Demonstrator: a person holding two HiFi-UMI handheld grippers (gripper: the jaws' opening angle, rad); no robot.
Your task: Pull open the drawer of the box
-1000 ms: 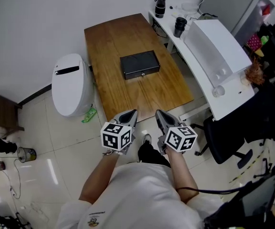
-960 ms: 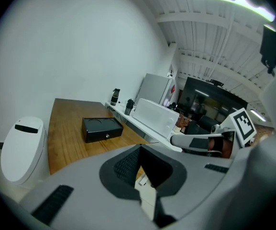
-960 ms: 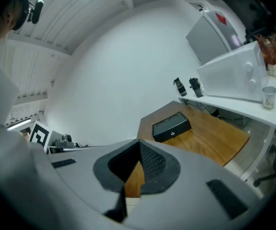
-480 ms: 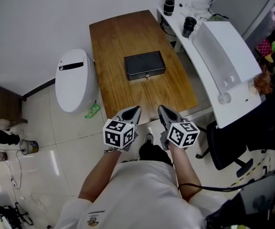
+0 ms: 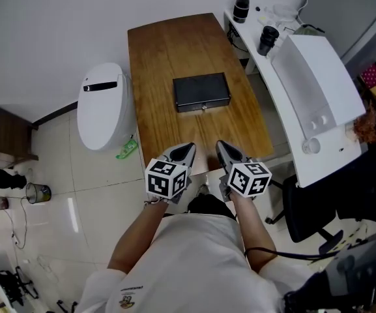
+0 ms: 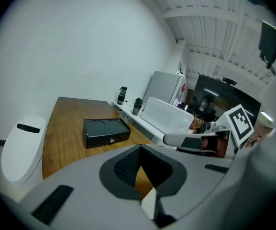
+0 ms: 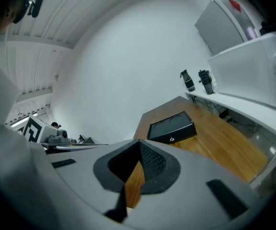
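Observation:
A flat black box lies on the wooden table, its drawer front with a small knob facing me and shut. Both grippers hang side by side over the floor just short of the table's near edge, well away from the box. The left gripper is shut with nothing in it, and so is the right gripper. The left gripper view has the box ahead beyond the meeting jaw tips. From the right gripper view the box is ahead and to the right of its tips.
A white rounded bin stands on the floor left of the table. A white desk with two black bottles runs along the right. A black chair is at lower right, and a dark stool at far left.
The table and box have drifted right and a little down in the head view. Both grippers have edged up toward the table's near edge and stay shut.

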